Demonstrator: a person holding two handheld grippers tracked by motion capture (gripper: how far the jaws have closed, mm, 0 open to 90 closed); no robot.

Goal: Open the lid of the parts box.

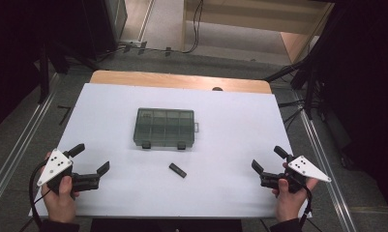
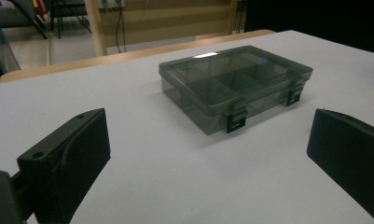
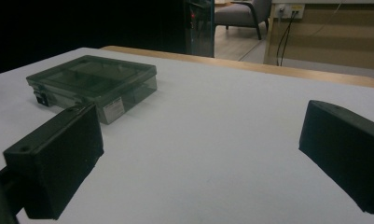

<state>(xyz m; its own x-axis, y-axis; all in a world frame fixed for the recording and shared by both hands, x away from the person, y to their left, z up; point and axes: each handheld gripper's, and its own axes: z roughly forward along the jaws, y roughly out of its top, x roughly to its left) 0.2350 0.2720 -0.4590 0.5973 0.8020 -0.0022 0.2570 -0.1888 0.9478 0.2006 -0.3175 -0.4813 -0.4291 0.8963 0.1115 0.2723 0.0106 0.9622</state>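
Black jaws on your left tool (image 1: 90, 162) stand wide apart with nothing between them, and your right tool (image 1: 267, 162) is released the same way; both sit low in the high view, one at the lower left and one at the lower right, each pointing in toward the middle of the white bench (image 1: 230, 121).

Between them, just below the centre of that view, lies a small dark bar (image 1: 177, 169), flat on the bench and touched by neither tool. Above it, at the centre, sits the smoky clear compartment box (image 1: 164, 127), lid down, its two black latches (image 2: 236, 122) facing you.

You look to be at the start: nothing is grasped and the box is shut. My guess is the box needs opening first. That calls for one tool to steady the box while the other flips up the latches.
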